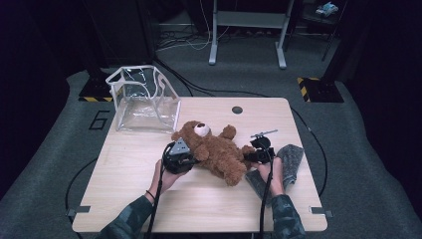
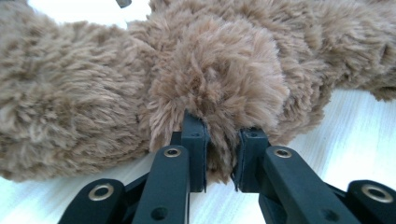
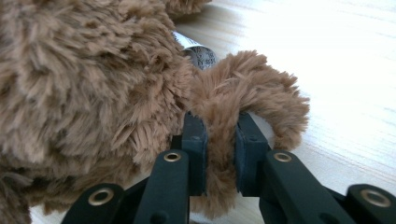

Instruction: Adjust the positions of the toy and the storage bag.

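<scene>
A brown teddy bear (image 1: 214,149) lies on its back in the middle of the wooden table (image 1: 199,199), head toward the far left. My left gripper (image 1: 191,158) is at the bear's left side. In the left gripper view its jaws (image 2: 222,135) are shut on a furry paw of the bear (image 2: 219,70). My right gripper (image 1: 247,157) is at the bear's right side. In the right gripper view its jaws (image 3: 219,126) pinch a thin fold of a limb of the bear (image 3: 84,79), close to a sewn-in label (image 3: 198,53).
A clear plastic bag with white trim (image 1: 144,99) stands open at the table's far left corner. Grey cloth (image 1: 291,159) lies to the right of my right hand. A small dark tool (image 1: 263,133) rests just beyond the right gripper. A cable hole (image 1: 237,109) sits near the far edge.
</scene>
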A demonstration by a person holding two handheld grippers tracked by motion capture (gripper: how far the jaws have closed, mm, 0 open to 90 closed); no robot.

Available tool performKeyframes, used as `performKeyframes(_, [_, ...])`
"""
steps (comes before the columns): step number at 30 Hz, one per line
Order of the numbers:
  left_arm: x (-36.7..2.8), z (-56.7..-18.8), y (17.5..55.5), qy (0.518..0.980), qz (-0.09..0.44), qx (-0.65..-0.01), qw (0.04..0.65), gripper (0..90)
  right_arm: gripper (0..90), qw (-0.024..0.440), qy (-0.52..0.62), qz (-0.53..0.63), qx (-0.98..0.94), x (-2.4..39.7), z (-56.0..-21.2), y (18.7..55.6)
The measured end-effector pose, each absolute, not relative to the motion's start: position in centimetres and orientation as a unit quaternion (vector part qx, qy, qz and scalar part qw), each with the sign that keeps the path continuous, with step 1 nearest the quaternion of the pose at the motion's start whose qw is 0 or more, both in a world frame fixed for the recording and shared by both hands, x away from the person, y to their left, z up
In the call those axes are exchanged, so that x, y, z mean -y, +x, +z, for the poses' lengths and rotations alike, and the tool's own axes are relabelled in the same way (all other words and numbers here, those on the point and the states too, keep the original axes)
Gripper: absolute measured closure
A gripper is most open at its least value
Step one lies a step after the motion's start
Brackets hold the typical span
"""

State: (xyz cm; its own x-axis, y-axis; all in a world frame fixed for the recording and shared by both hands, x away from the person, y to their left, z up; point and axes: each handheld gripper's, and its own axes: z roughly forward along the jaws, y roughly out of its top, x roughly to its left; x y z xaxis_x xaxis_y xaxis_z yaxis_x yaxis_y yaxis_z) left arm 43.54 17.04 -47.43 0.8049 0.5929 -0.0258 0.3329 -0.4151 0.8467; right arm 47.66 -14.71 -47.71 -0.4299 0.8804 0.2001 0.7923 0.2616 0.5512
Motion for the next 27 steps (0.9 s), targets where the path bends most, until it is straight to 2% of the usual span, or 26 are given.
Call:
performKeyframes(10, [-17.8,-43.8,44.4,0.822,0.186,-0.257,0.473,79.8,80.3,0.159,0.525,0.338,-0.765,15.6,-44.3,46.8])
performKeyframes(27, [-18.1,-41.6,46.9,0.808,0.204,-0.259,0.488,79.8,80.6,0.251,0.490,0.380,-0.743,15.9,-38.4,43.4])
